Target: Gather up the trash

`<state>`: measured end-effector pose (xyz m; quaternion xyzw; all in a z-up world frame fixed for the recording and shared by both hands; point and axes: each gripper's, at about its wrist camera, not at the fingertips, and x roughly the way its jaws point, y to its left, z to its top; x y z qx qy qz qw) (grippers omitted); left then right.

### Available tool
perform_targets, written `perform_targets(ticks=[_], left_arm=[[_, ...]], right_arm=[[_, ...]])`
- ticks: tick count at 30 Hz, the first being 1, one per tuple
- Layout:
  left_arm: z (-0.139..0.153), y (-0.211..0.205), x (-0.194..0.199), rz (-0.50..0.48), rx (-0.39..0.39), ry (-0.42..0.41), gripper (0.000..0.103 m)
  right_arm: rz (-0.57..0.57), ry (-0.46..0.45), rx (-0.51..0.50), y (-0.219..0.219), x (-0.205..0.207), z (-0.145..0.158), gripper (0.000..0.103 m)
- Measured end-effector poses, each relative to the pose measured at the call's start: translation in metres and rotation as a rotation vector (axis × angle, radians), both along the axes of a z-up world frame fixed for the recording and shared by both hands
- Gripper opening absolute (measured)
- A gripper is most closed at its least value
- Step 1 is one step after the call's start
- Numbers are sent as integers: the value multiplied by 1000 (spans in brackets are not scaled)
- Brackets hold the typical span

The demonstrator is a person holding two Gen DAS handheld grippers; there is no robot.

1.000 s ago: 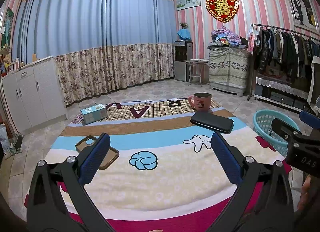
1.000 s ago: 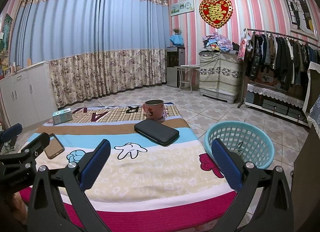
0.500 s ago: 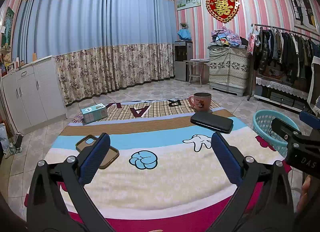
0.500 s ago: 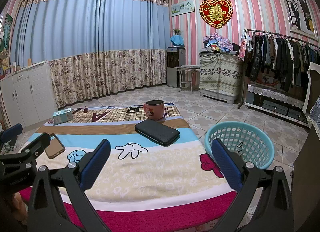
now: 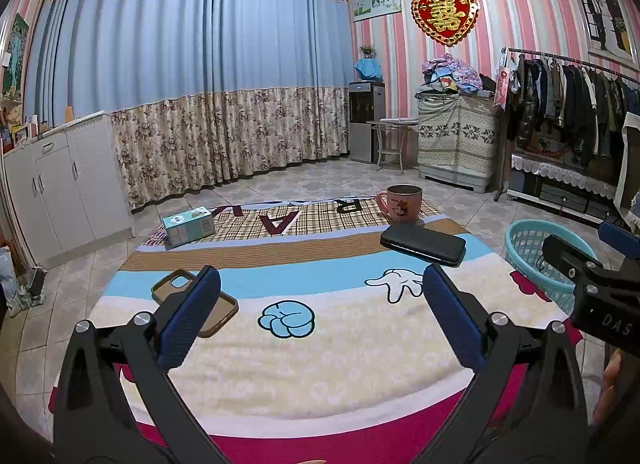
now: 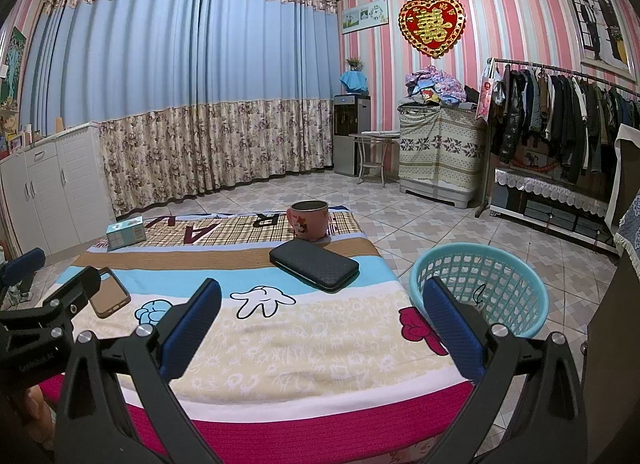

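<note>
Right at the near edge of the bed, both grippers are hanging spread wide with nothing between the pads: left gripper [image 5: 320, 316] and right gripper [image 6: 320, 328], each pointing out over the cartoon blanket [image 6: 304, 348].

Going outward from there: a brown phone case [image 5: 195, 302] sits just ahead of the left one, partly behind its left finger. Further up the blanket there's a black case [image 6: 314, 264] toward the right side, a pink mug [image 6: 309, 219] just behind it, and a small teal tissue box [image 5: 189, 225] on the far left of the plaid part. On the floor beside the bed's right edge is a turquoise basket [image 6: 504, 264], which I'd guess is where trash goes. It looks pretty much empty through the mesh, though I can't see all of the bottom.

Honestly I can't spot anything that's obviously trash, no wrappers or crumpled paper. So this fits either a cleared-up bed or a setup where these items count as the trash. I can't tell which, so I'm not calling a next grab.
</note>
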<state>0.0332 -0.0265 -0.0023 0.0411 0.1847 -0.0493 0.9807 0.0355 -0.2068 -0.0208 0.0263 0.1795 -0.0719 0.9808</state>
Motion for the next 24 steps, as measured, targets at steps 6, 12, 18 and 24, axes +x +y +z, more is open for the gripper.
perform_targets(ticks=[6, 12, 18, 24], left_arm=[[0, 0, 0, 1, -2, 1, 98], [-1, 1, 0, 0, -2, 2, 98], [2, 0, -3, -7, -13, 2, 98], [3, -2, -7, -4, -17, -7, 98]], right_arm=[[0, 0, 0, 0, -1, -1, 99], [1, 1, 0, 1, 1, -1, 99], [1, -1, 0, 2, 0, 0, 99], [1, -2, -2, 2, -1, -1, 99]])
